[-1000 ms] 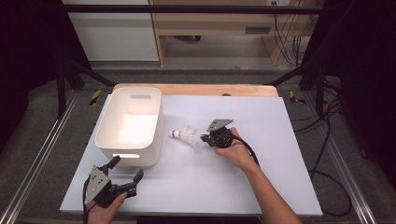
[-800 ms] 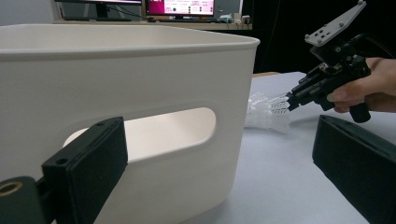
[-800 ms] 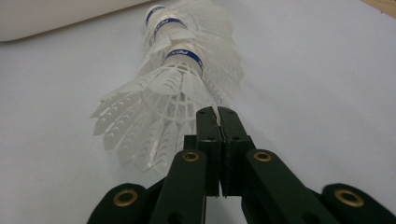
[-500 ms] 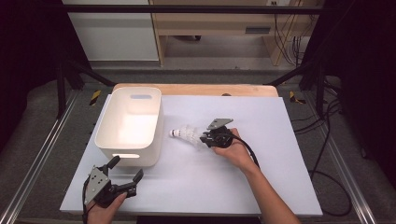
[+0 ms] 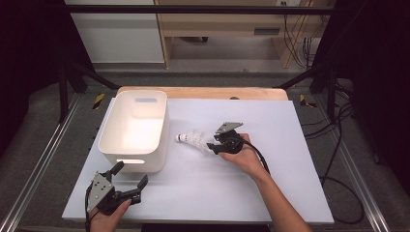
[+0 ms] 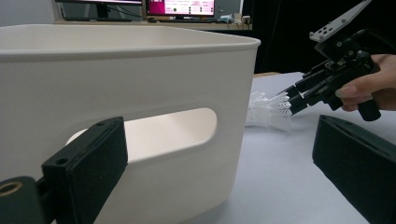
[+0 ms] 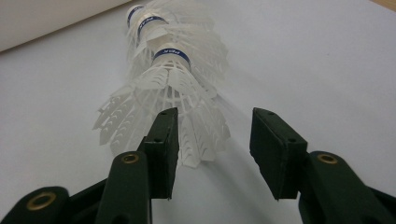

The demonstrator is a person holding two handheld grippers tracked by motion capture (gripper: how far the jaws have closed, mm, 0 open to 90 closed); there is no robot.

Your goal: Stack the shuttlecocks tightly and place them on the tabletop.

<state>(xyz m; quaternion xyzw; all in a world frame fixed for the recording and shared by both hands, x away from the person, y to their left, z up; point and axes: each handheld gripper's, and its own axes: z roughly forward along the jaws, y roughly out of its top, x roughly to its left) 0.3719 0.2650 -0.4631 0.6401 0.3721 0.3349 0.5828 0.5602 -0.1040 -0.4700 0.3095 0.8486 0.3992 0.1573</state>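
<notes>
**White shuttlecocks lie loose between my right jaws**

White table sheet [image 5: 270, 193] in the high view: my right hand [image 5: 246, 157] reaches in from the lower right, its forearm slanting up and left, with the right gripper [image 5: 211, 145] aimed left at the shuttlecock stack [image 5: 192, 138]. The stack lies on its side just right of the white bin [image 5: 135, 126], long axis left to right, cork end toward the bin. My left gripper [image 5: 129, 175] rests low at the near left corner, jaws wide apart with nothing between them.

From the left gripper view, I look past the bin's handle slot to the stack [image 6: 267, 108], the right gripper [image 6: 292, 95] at its skirt.

From the right gripper view, the jaws have just been opening; the skirt [image 7: 173, 112] lies between them, touching the left pad [image 7: 161, 144], well apart from the right one.
</notes>
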